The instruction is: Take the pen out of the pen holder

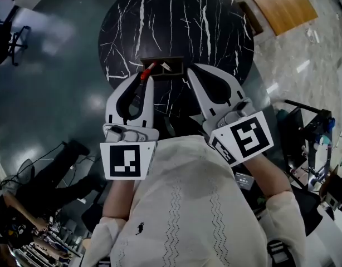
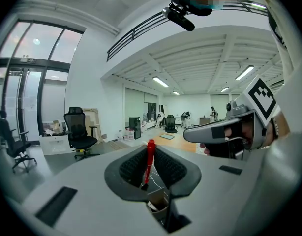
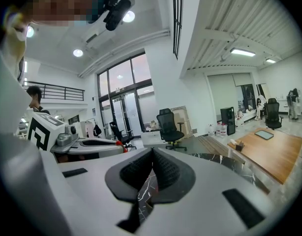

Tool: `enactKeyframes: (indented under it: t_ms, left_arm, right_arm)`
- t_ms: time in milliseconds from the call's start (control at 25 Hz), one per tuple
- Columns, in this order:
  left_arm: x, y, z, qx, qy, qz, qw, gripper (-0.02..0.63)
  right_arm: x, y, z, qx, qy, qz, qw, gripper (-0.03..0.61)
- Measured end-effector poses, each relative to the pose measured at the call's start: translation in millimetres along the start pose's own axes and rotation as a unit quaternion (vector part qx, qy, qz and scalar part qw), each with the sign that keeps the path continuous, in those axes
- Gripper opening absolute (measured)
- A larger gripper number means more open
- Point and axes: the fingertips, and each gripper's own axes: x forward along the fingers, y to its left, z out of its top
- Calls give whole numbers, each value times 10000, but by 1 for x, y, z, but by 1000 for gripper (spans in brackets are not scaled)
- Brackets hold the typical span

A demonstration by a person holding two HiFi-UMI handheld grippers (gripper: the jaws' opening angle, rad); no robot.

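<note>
1. Black marble with white veins is forming the round table (image 1: 215,32) under you, with a dim office floor around it.
2. You are holding both claws low over the table's near side, the left gripper (image 2: 151,154) and the right gripper (image 3: 152,151) side by side, both pointing at the brown pen holder (image 1: 174,74).
3. Your left claw is pinching the red pen (image 2: 149,163): the ribbed pads are pressing in on its barrel from both sides, with the gap no wider than the pen.
4. In the left gripper view the pen is standing nearly upright between the pads, with its red end poking out past the jaw tips.
5. Its dark lower end is showing just above the holder's rim, so the pen is sitting directly over the box; whether it is fully clear of the opening cannot be told.
6. A white item is lying inside the holder, below the red pen.
7. Your right claw is gripping nothing: its pads are meeting at the tips, and only marble is showing through the small opening beneath them.
</note>
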Motion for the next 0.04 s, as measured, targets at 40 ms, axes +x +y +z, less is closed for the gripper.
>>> enactKeyframes:
  t_ms: [40]
  left_arm:
    - [0, 0, 0, 4, -4, -1, 10000, 52]
  right_arm:
    - [0, 0, 0, 7, 1, 4, 10000, 17]
